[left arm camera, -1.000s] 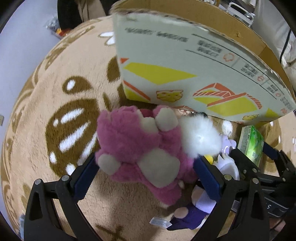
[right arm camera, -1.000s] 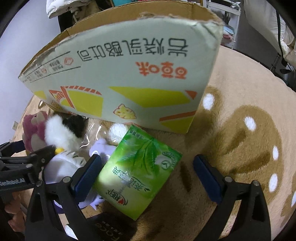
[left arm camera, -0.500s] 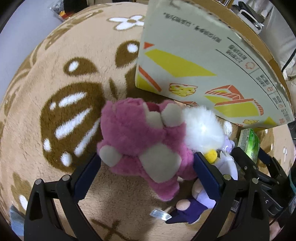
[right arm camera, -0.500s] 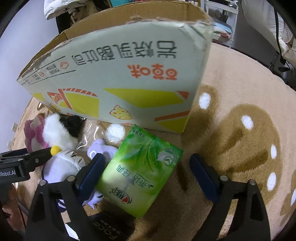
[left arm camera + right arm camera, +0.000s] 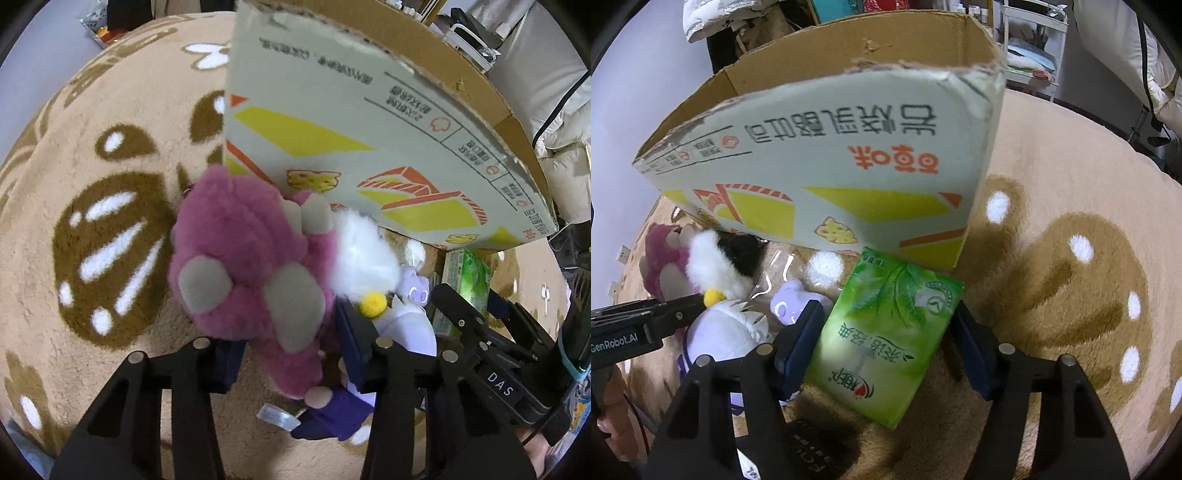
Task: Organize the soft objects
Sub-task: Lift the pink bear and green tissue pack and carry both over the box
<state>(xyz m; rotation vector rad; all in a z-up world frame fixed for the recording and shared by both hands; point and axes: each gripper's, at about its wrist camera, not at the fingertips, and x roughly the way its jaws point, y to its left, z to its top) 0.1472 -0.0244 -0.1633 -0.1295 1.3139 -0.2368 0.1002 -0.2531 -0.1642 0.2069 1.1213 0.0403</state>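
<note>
My left gripper (image 5: 288,343) is shut on the lower body of a pink plush bear (image 5: 243,273), just in front of the cardboard box (image 5: 369,122). A white fluffy toy (image 5: 362,254) and a purple-and-white doll (image 5: 406,325) lie right of the bear. My right gripper (image 5: 886,347) has closed in on a green tissue pack (image 5: 890,332) on the rug, one blue pad on each side of it. The bear (image 5: 661,254), the white toy (image 5: 713,258) and the doll (image 5: 720,332) show at the left of the right wrist view.
The open box (image 5: 820,158) stands on a tan rug (image 5: 1071,258) with brown and white patterns. A black object (image 5: 812,443) lies under the right gripper. Furniture and white bedding stand beyond the rug at the back right.
Both grippers' jaws have narrowed from wide open: the left onto the pink bear, the right onto the green tissue pack. Both cameras have moved closer to the box.
</note>
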